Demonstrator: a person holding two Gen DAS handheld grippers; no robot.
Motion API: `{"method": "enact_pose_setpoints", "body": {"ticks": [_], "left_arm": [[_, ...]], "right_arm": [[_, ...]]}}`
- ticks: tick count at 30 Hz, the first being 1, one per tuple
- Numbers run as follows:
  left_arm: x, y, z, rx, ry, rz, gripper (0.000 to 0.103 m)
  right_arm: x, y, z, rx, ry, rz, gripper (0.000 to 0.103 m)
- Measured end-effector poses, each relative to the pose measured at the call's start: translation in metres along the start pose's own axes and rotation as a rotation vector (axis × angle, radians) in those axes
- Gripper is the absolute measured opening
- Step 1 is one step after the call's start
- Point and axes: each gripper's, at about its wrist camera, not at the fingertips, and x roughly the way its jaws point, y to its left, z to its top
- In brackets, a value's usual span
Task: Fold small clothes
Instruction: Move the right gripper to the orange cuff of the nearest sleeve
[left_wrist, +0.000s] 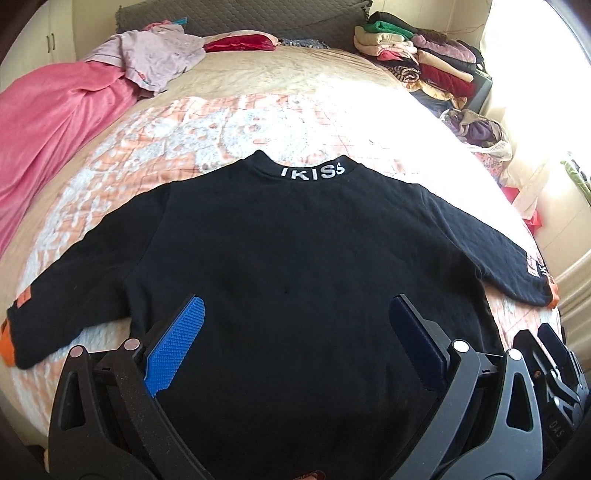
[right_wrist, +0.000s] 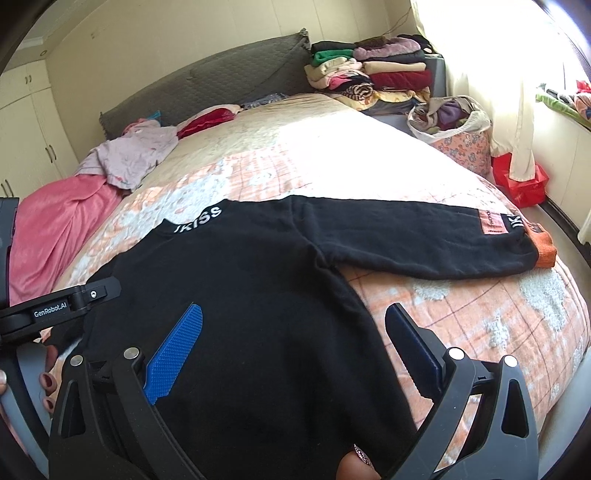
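A small black sweatshirt (left_wrist: 288, 236) with white "IKISS" lettering at the collar lies flat on the bed, both sleeves spread out, orange cuffs at the ends. My left gripper (left_wrist: 295, 328) hovers open over its lower hem, blue pads wide apart with nothing between them. In the right wrist view the same sweatshirt (right_wrist: 258, 288) stretches left to right, its right sleeve (right_wrist: 443, 243) ending in an orange cuff. My right gripper (right_wrist: 295, 339) stands open above the garment's right side seam, holding nothing. The left gripper's body shows at the left edge there.
The bed has a peach and white patterned quilt (left_wrist: 177, 136). A pink blanket (left_wrist: 48, 122) and lilac garment (left_wrist: 155, 59) lie at the far left. Stacked folded clothes (right_wrist: 373, 74) sit at the head, a floral basket (right_wrist: 458, 136) and red bag (right_wrist: 521, 181) beside the bed.
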Motion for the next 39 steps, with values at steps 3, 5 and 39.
{"method": "enact_pose_setpoints", "body": {"ticks": [3, 5, 39], "left_arm": [[0.006, -0.002, 0.010, -0.001, 0.007, 0.001, 0.094], [0.009, -0.003, 0.018, -0.004, 0.010, -0.002, 0.094], [0.102, 0.039, 0.056, -0.070, 0.074, 0.021, 0.094]], "right_arm": [[0.004, -0.012, 0.009, 0.030, -0.003, -0.012, 0.099], [0.006, -0.023, 0.016, 0.048, -0.014, -0.033, 0.099], [0.093, -0.234, 0.029, 0.521, 0.087, -0.349, 0.099]]}}
